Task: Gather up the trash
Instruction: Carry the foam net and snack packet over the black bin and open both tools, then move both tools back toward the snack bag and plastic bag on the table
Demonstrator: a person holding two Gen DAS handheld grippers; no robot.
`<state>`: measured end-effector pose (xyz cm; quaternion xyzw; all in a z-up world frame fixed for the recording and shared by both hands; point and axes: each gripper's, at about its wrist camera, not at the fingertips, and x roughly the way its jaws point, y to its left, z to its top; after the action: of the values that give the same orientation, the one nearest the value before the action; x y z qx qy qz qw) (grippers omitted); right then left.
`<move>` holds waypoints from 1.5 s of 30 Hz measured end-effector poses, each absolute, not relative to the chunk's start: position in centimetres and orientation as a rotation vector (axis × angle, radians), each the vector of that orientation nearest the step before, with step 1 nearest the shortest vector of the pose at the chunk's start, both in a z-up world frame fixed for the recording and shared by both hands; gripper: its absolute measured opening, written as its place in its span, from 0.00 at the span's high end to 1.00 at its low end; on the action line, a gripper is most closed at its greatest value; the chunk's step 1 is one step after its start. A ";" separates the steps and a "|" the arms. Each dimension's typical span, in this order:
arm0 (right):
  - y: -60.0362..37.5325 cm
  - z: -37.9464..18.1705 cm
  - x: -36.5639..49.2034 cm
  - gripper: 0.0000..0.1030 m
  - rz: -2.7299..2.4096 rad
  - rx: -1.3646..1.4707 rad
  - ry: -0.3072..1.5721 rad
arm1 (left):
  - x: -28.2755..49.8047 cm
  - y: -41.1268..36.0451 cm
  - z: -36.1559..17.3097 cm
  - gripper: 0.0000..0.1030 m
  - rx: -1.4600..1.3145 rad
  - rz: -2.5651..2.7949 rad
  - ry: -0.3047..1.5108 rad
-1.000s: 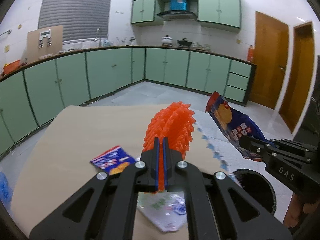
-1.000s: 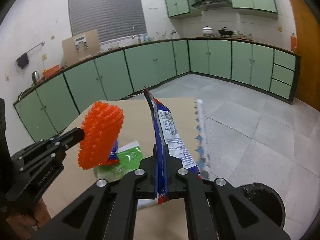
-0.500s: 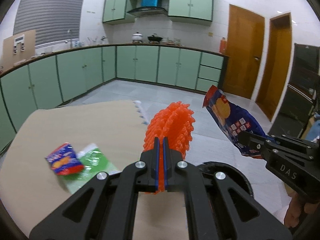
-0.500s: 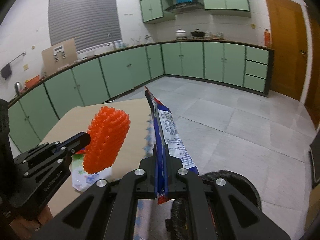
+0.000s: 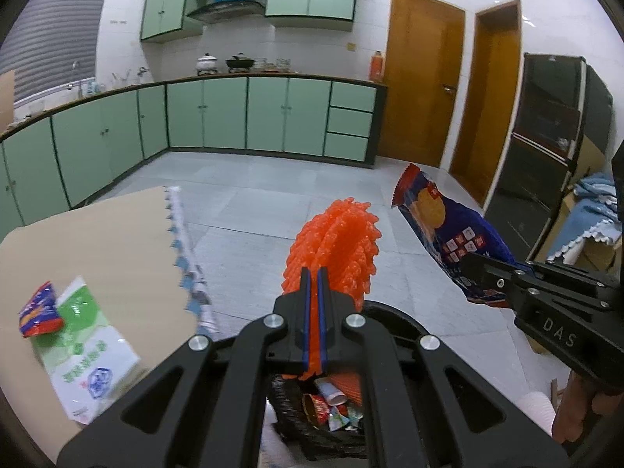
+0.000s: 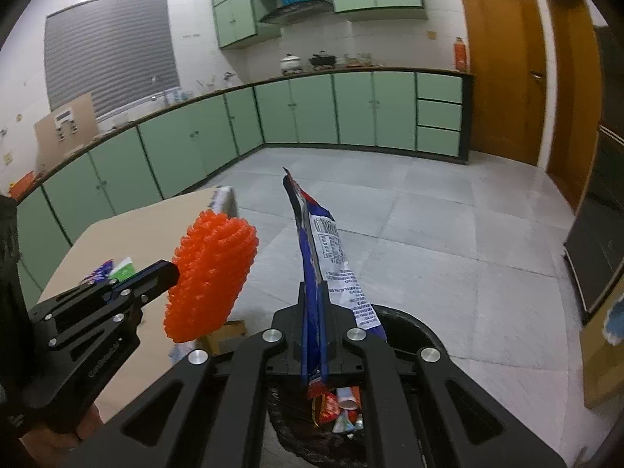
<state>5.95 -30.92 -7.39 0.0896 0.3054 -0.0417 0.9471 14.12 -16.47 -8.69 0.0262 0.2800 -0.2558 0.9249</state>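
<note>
- Both tongs were clamped tight: the left gripper [image 5: 311, 292] pinched the bottom edge of an orange net [image 5: 335, 249], and the right gripper [image 6: 316, 312] pinched the lower end of a blue wrapper [image 6: 323, 249], each with only a sliver of gap between the pads.
- Net: a light, springy foam mesh that stood upright above the jaws; it looked soft enough to squash flat, so any edge would serve as a hold.
- Wrapper: thin, crinkly, slick foil film, nearly weightless; it rose flat and stiff-ish from the grip, held near its bottom seam, which was the firmest place to take it.
- Bin [image 5: 394, 319]: a black-lined bin sat directly below both grippers, with cups and small packets already inside; net and wrapper hung over its mouth, apart from each other.
- Table [image 5: 97, 234]: to the left lay a green-and-white bag [image 5: 85, 335] with a small red-blue packet [image 5: 39, 310] touching or overlapping its corner, not yet collected; both probably light and limp, though the blur there left that uncertain.
- Judgement: letting go here should drop both pieces in.
</note>
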 end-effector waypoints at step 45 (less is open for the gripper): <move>-37.8 -16.2 6.6 0.32 -0.291 0.271 0.807 | 18.5 -21.4 -14.3 0.47 0.069 -0.547 0.719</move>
<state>6.63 -37.84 -16.17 0.1309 0.3899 -0.1407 0.9006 18.53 -21.42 -14.34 0.0335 0.3472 -0.2645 0.8991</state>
